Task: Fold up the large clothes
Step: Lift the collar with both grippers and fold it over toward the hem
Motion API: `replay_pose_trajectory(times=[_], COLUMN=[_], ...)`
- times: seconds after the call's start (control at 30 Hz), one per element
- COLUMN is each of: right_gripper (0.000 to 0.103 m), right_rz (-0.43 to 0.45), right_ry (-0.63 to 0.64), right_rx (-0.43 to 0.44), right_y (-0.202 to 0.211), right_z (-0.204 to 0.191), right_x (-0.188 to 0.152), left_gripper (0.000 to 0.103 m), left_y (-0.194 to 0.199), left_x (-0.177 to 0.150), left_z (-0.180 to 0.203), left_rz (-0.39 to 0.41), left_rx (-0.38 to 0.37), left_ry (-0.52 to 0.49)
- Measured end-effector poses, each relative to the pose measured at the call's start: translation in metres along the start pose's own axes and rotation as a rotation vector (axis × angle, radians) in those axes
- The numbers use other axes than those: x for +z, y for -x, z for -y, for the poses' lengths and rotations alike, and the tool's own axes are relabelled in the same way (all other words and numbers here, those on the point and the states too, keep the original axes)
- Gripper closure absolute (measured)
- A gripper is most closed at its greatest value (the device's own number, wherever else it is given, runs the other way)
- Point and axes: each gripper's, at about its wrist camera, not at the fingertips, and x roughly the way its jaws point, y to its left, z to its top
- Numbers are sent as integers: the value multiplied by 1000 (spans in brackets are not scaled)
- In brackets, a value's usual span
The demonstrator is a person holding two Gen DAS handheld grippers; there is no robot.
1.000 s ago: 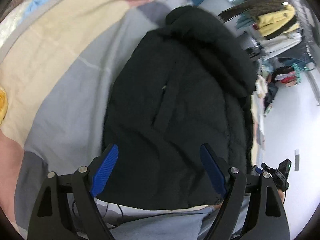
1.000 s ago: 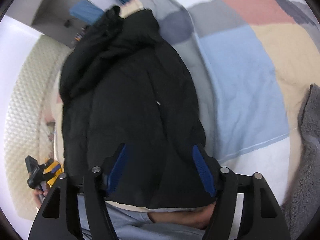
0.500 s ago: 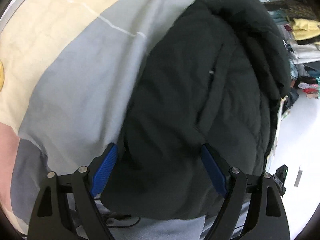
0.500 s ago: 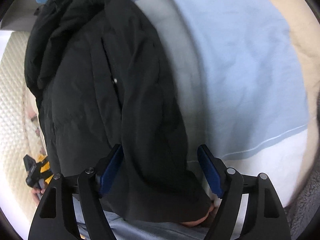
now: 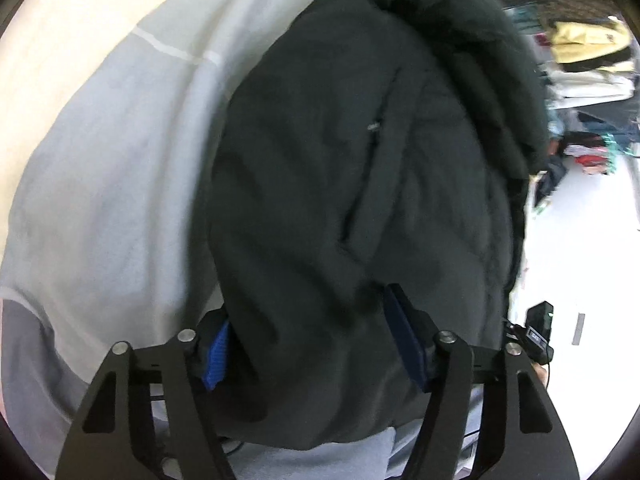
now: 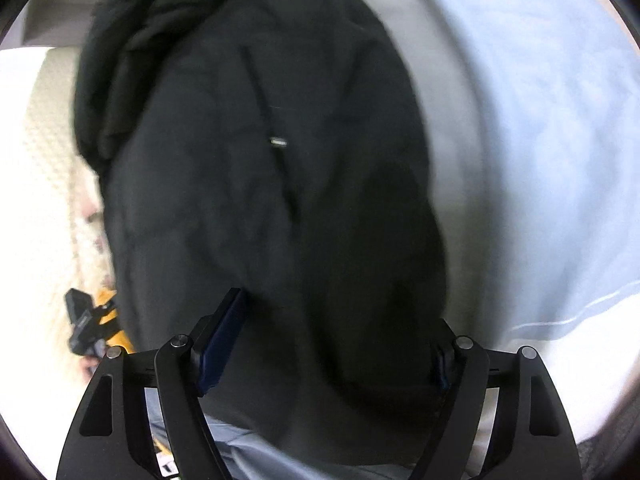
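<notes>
Straddling black jacket [image 5: 352,184], clothes pile [image 5: 588,52] left-view only

A bed [image 5: 100,184] spread with a patchwork cover of grey, cream and pale blue panels carries everything. Directly on it lies a black padded jacket [image 5: 340,160], its hood end farthest from both cameras.

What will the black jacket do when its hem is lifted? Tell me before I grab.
The black jacket looks puffy and creased, so it will likely sag and drape. Its bulk suggests the fold may spring open.
</notes>
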Motion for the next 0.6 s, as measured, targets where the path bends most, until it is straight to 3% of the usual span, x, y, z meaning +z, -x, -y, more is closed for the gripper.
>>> replay_pose_trajectory(times=[0.17,0.3,0.33,0.4,0.43,0.47,0.6], right_gripper=[24,25,30,53,77,89,95], right_rz=[-40,-62,-52,-18,2,20,122], right_ry=[50,135,162,210,225,232,245], right_rx=[-42,49,64,70,64,60,102], right_y=[-7,-8,-7,-1,2,5,35], right_z=[-9,-25,-30,-39,-42,-44,-51], right_x=[-6,-14,-16,-21,-22,-23,-25], left_gripper=[37,62,65,82,85,89,94], left_y=[-12,-11,-10,-6,-1,2,22], left_x=[-1,-6,-7,-8,-7,-7,-14], left_z=[9,21,25,32,30,31,37], left_rz=[-34,-31,-26,-12,-5,4,61], left_rx=[11,-56,-59,-80,-90,-101,-152], left_ry=[-37,-93,-103,-119,-116,-111,-109])
